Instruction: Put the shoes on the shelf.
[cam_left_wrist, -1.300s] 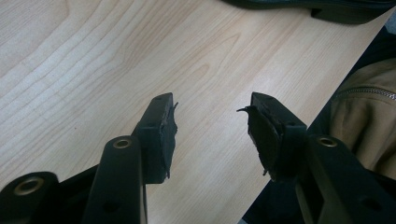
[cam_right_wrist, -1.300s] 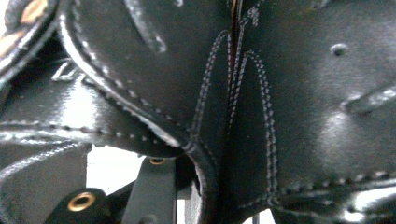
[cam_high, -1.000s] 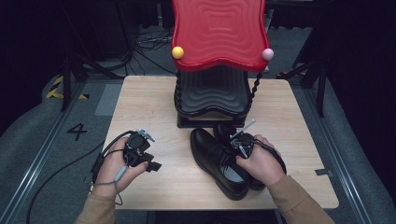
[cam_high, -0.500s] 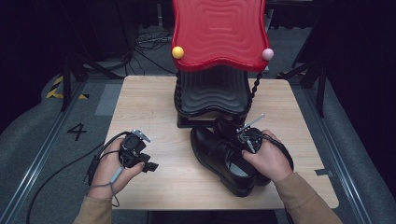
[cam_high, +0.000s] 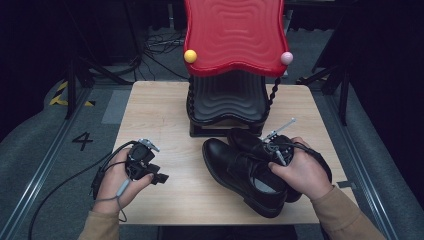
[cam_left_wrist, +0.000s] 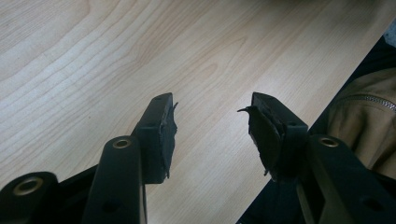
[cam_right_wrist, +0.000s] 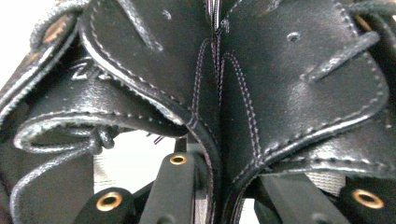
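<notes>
Two black leather lace-up shoes (cam_high: 235, 165) lie side by side at the table's front right, in front of the rack. My right gripper (cam_high: 272, 150) reaches down between them. In the right gripper view its jaws (cam_right_wrist: 219, 182) are shut on the inner collars of both shoes, the left shoe (cam_right_wrist: 140, 70) and the right shoe (cam_right_wrist: 299, 79) pressed together. The heels look raised off the wood. My left gripper (cam_high: 159, 176) rests at the front left, low over bare wood. Its jaws (cam_left_wrist: 210, 105) are open and have just widened a little, with nothing between them.
A rack with a red wavy top shelf (cam_high: 234, 35) and a black wavy lower shelf (cam_high: 227, 100) stands at the table's far middle. The wooden table (cam_high: 165, 110) has bare room on its left half. Cables trail on the floor beyond.
My right hand has risen and shifted slightly toward the rack, bringing both shoes with it. The left hand has stayed where it was.
</notes>
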